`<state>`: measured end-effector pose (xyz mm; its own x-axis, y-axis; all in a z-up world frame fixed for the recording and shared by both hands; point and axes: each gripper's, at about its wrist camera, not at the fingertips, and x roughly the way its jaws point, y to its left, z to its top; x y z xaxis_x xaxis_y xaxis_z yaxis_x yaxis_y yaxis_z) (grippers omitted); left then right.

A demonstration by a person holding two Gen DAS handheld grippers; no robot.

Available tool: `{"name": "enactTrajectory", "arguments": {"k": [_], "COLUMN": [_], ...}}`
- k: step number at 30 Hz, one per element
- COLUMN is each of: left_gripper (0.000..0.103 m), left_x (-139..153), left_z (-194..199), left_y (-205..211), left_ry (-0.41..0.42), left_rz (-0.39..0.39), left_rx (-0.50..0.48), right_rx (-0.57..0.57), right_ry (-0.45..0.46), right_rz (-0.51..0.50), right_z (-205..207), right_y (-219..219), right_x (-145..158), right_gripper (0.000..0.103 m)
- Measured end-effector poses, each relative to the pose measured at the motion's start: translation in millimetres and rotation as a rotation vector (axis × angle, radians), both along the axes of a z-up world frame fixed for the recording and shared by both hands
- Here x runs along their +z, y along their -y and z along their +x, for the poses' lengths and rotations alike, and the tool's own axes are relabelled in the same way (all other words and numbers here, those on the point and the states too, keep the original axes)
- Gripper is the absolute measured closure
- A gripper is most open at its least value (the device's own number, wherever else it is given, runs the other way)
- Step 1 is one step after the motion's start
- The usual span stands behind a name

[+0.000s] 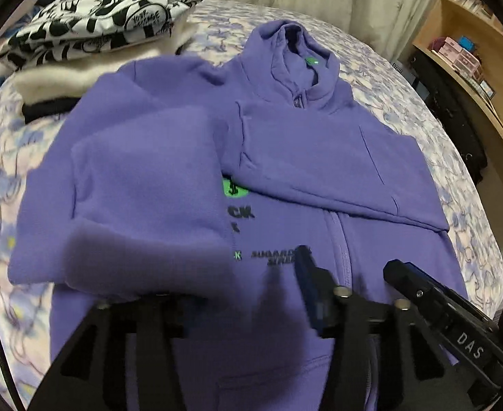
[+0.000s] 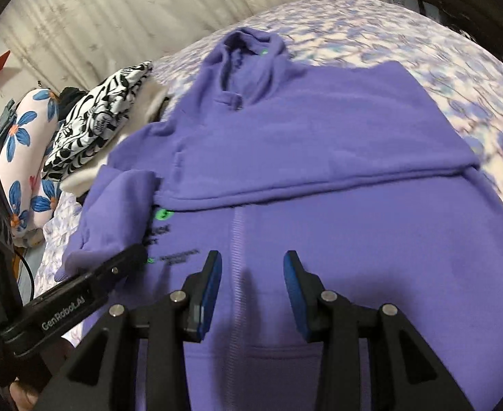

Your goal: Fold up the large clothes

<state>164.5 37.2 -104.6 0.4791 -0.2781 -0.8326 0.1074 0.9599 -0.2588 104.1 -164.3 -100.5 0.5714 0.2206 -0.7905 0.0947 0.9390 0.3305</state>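
A purple zip hoodie [image 1: 320,157] lies face up on the bed, hood at the far end. Its right sleeve [image 1: 320,171] is folded across the chest. My left gripper [image 1: 217,274] is shut on the left sleeve [image 1: 142,188] and holds it raised over the hoodie's front; the cuff hides one finger. In the right wrist view the hoodie [image 2: 320,144] fills the middle and the left gripper [image 2: 128,260] grips the sleeve [image 2: 121,212] at the left. My right gripper [image 2: 253,274] is open and empty above the zipper near the hoodie's lower front; it shows in the left wrist view [image 1: 402,274].
A stack of folded clothes with a black-and-white print on top [image 1: 90,24] sits at the bed's far left. A flower-print pillow [image 2: 25,157] lies beyond it. The floral bedsheet [image 1: 405,78] surrounds the hoodie. Wooden shelves [image 1: 467,44] stand at the right.
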Motion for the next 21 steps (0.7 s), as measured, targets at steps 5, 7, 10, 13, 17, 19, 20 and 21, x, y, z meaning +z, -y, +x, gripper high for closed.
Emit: {"name": "enactTrajectory", "arguments": {"k": [5,7,10,13,17,19,20,21], "left_gripper": [0.036,0.034,0.029,0.027,0.027,0.027,0.027,0.027], "left_x": [16.1,23.2,32.3,37.6,38.2,37.8,37.4,36.8], "left_z": [-17.0,-23.7,-39.8,-58.1,-77.2,-83.9,-87.5,-89.2], "left_y": [-12.6,-18.5,-29.7,-43.4,-63.5,-72.0,-76.8,-80.4], "left_ry": [-0.005,-0.006,0.005,0.014,0.005,0.009,0.012,0.013], "left_rz": [-0.05,-0.068,-0.065,-0.069,-0.071,-0.057,-0.047,-0.038], "left_rx": [0.009,0.01,0.018,0.033,0.064,0.08,0.087,0.094], "right_rx": [0.018,0.034,0.068,0.102,0.156,0.194,0.212,0.227], "right_ry": [0.011,0.03,0.052,0.059,0.072,0.081,0.087,0.093], "right_rz": [0.03,0.041,0.025,0.019,0.004,-0.011,-0.018,-0.025], "right_z": [-1.5,-4.6,-9.0,-11.6,-17.5,-19.7,-20.8,-21.7], "right_y": [1.8,-1.9,-11.9,-24.1,-42.7,-54.8,-60.5,-65.9], "right_x": [2.1,7.5,15.0,20.0,26.0,29.3,30.7,32.1], "right_gripper": [0.065,0.065,0.065,0.065,0.065,0.064,0.061,0.055]}}
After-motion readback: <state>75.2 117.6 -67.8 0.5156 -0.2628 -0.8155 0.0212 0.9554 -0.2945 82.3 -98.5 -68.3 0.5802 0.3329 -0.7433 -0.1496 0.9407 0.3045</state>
